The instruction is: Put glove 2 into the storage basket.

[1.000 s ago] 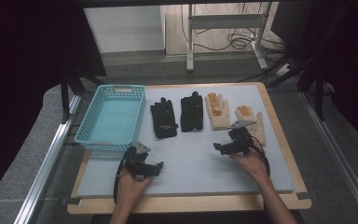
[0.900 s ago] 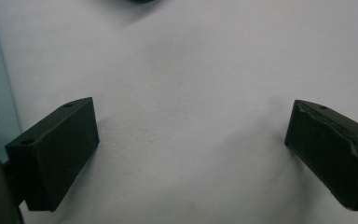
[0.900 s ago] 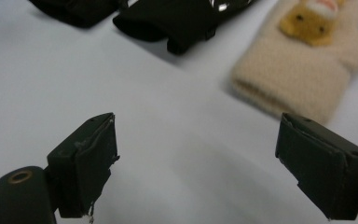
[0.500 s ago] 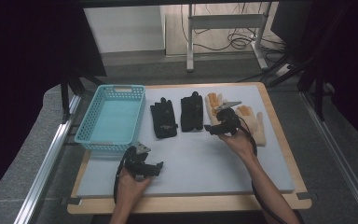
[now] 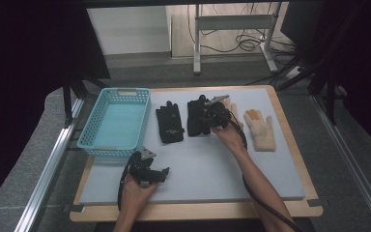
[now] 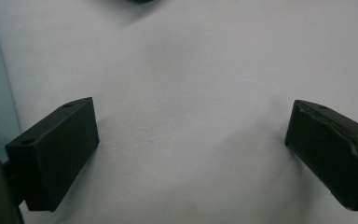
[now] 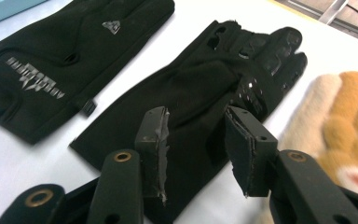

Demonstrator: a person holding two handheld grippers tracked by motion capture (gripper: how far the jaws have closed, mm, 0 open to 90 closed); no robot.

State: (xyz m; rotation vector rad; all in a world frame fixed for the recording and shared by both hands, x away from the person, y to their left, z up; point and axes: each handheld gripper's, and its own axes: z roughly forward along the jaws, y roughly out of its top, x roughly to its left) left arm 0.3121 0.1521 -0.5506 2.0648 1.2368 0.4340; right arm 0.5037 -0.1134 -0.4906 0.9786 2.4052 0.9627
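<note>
Right claw (image 7: 196, 140), jaws just closing but half-spread (nothing pinched), hangs over the black glove (image 7: 200, 98) beside the basket (image 5: 116, 118); left claw (image 6: 191, 154) spread.

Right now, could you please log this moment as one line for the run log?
right gripper: jaws just closing over second black glove, fabric between, not yet pinched | left gripper: open, over bare mat | basket: empty

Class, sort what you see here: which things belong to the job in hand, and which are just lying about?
In the job:
right gripper, jaws closing over a fold of the right-hand black fabric glove.

Lying about:
left-hand black fabric glove with printed logo
two fuzzy cream-and-orange gloves
turquoise plastic mesh basket
left gripper, open
</note>
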